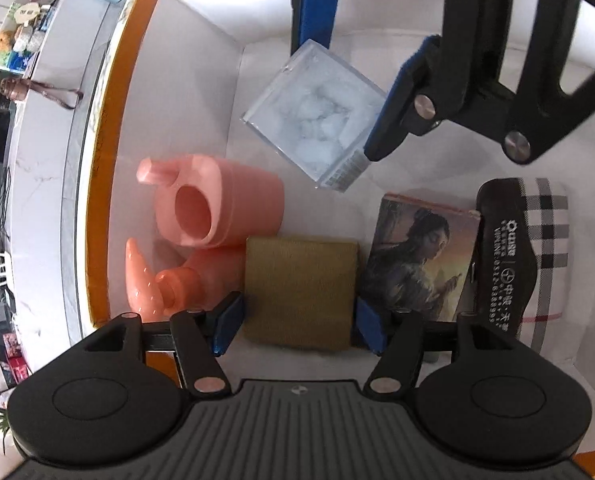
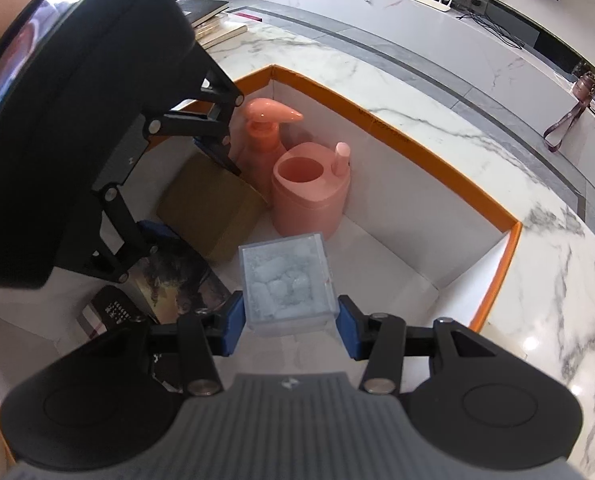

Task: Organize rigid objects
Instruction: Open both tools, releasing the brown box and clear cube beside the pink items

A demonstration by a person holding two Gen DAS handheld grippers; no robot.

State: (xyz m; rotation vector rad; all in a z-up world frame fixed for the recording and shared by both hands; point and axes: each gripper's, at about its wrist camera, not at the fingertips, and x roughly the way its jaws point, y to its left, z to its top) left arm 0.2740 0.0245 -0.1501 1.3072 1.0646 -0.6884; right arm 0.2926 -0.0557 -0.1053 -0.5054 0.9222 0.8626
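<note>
Left wrist view first: the left gripper point(image 1: 297, 326) is down inside the orange-edged box point(image 1: 97, 184), its blue pads spread wide on either side of the olive-brown block point(image 1: 301, 292), close to both flanks, though whether they actually press it I cannot tell. That block stands on the white floor of the box, with a pink pump bottle point(image 1: 193, 280) just to its left and a pink cup with a spout point(image 1: 213, 204) beyond the bottle, both tight against the left wall. On the block's right, a picture card of a woman point(image 1: 417, 260) leans beside it, and next to that sits a dark case with white lettering point(image 1: 505, 256) against a plaid-patterned item point(image 1: 545, 236). Farther in, the right gripper point(image 1: 349, 92) comes in from the top of the frame, its blue fingers on opposite faces of a clear cube point(image 1: 317, 120) filled with something pale and cloudy, held tilted above the floor. Over to the right wrist view: the right gripper point(image 2: 289, 326) has the clear cube point(image 2: 285, 284) between its pads, jaws wide apart and bracketing it, left pad on the cube's side, right pad right at its edge. The cube hangs in the open middle of the box point(image 2: 513, 240), near the pink cup point(image 2: 311, 192), with the pump bottle point(image 2: 263, 136) behind it in the far corner. The olive-brown block point(image 2: 213, 212) sits to the left under the left gripper point(image 2: 217, 152), and the box itself rests on a marble countertop point(image 2: 417, 100).
</note>
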